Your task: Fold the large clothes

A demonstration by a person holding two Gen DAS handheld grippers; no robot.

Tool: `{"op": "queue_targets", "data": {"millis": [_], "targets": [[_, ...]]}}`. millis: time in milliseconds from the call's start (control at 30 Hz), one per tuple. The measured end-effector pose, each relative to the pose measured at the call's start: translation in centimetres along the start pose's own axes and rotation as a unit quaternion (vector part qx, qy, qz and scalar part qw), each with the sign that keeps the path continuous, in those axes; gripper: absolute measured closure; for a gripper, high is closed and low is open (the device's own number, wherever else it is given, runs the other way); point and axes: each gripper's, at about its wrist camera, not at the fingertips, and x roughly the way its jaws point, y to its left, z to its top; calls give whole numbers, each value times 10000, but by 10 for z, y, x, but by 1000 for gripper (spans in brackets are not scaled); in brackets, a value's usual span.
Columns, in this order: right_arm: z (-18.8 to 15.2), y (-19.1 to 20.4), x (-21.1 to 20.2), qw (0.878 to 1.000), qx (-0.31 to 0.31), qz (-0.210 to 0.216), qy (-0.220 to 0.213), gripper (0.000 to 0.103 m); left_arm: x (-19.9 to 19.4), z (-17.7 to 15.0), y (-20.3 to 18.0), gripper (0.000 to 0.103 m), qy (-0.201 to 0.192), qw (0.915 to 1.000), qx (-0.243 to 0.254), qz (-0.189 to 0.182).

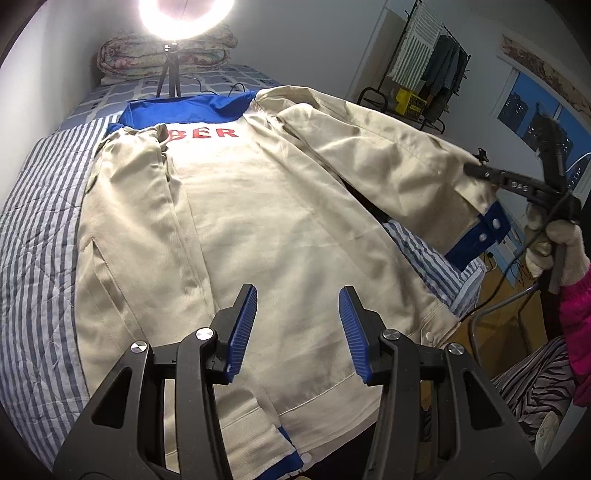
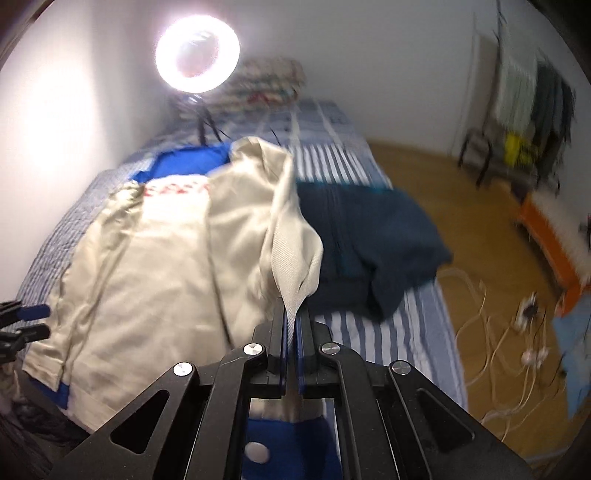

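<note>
Left jaws spread over the jacket [image 1: 280, 229]; right jaws clenched on its sleeve [image 2: 291, 236].
Jacket lies lengthwise on the bed [image 1: 40, 229], collar toward the lamp [image 1: 186, 16]; red lettering partly covered.

Right gripper [image 2: 291, 328] clamped on cream jacket [image 2: 147, 266] sleeve [image 2: 291, 251], lifted above striped bed [image 2: 406, 332]; dark blue garment [image 2: 369, 243] beside.

The left black gripper with blue ribbed pads [image 1: 297, 325] hovers low with jaws spread wide apart. The right black gripper [image 2: 291, 332], held by a white-gloved hand [image 1: 554, 243], is raised with jaws clamped on cream fabric.
</note>
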Motion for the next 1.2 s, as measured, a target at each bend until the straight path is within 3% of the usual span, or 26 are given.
{"op": "queue_targets", "data": {"millis": [200, 367, 733, 867, 1000, 1200], "targets": [[5, 61, -6, 9958, -870, 235, -152, 101, -13, 0, 12, 56, -150, 9996, -220, 29], [-4, 121, -3, 9824, -1801, 473, -116, 101, -21, -2, 24, 56, -218, 9990, -394, 67], [-48, 198, 31, 9508, -2508, 1664, 736, 101, -34, -17, 46, 56, -241, 9959, -867, 90], [-54, 193, 37, 9469, -2268, 1980, 1126, 92, -30, -24, 44, 56, -134, 9950, -988, -54], [-44, 168, 22, 9498, -1773, 2373, 1003, 91, -15, -35, 30, 56, 161, 9942, -1033, -262], [-2, 123, 23, 9611, -1086, 2419, 776, 87, 8, -39, 3, 56, 427, 9922, -1020, -568]]}}
